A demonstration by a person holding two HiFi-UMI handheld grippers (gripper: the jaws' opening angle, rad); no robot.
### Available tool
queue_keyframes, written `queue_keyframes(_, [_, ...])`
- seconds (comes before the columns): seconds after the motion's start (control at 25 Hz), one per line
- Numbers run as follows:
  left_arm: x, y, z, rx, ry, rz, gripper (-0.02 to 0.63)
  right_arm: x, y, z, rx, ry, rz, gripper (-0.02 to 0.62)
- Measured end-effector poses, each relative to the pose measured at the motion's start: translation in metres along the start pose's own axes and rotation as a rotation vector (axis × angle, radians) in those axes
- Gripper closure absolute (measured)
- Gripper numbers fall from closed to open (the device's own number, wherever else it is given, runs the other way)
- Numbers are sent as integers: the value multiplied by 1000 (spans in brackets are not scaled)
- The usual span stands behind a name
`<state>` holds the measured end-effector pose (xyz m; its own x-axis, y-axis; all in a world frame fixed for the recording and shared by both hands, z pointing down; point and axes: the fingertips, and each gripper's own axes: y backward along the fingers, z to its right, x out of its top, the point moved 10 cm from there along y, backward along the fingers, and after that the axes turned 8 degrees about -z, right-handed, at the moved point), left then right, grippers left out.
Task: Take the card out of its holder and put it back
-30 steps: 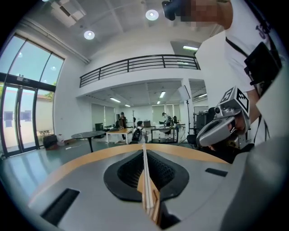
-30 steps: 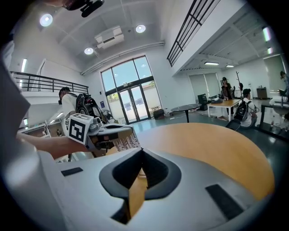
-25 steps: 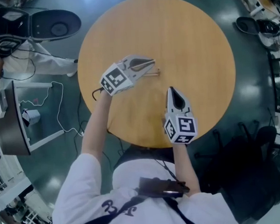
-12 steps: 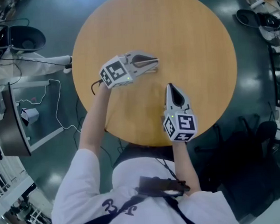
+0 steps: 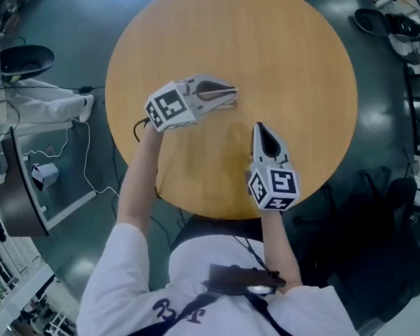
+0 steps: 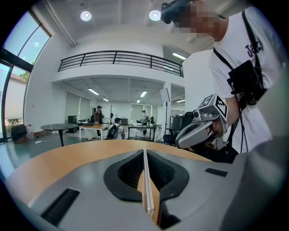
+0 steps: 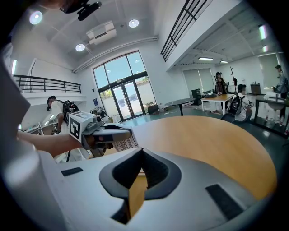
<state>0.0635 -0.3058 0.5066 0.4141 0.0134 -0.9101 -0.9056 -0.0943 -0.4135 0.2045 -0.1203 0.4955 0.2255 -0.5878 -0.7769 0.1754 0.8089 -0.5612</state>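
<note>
Head view | left claw still clamps card; right claw unmoved

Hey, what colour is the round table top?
The table is a light honey-brown with a plain wood grain. It shows best in the head view.

Large open-plan office/lab hall, double height. What shows it:
- mezzanine railing along the upper level, with lit rooms behind glass below it
- recessed ceiling lights and a ceiling AC unit
- tall glass entrance doors with daylight coming through, plus a full-height window
- glossy dark-green floor, with loose cables trailing over it beside the left edge of the round wooden table
- long work tables further back, with people standing and sitting at them
- a second, dark round pedestal table near the window
</note>
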Motion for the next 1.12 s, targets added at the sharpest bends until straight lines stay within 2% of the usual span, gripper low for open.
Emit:
queue_keyframes(0.44, [-9, -8, 2, -26, -17, -57, 578, -3, -8, -7, 7, -5, -18, 581])
queue_keyframes(0.72, [-27, -16, -2, -27, 33, -41, 578, -6, -13, -3, -3, -12, -36, 581])
queue_keyframes(0.92, [-45, -28, 1, -45, 43, -99, 578, -5, -15, 2, -11, -15, -40, 582])
queue_keyframes(1.12, [-50, -32, 0, 5, 31, -136, 575, -3, -17, 8, -19, -20, -39, 581])
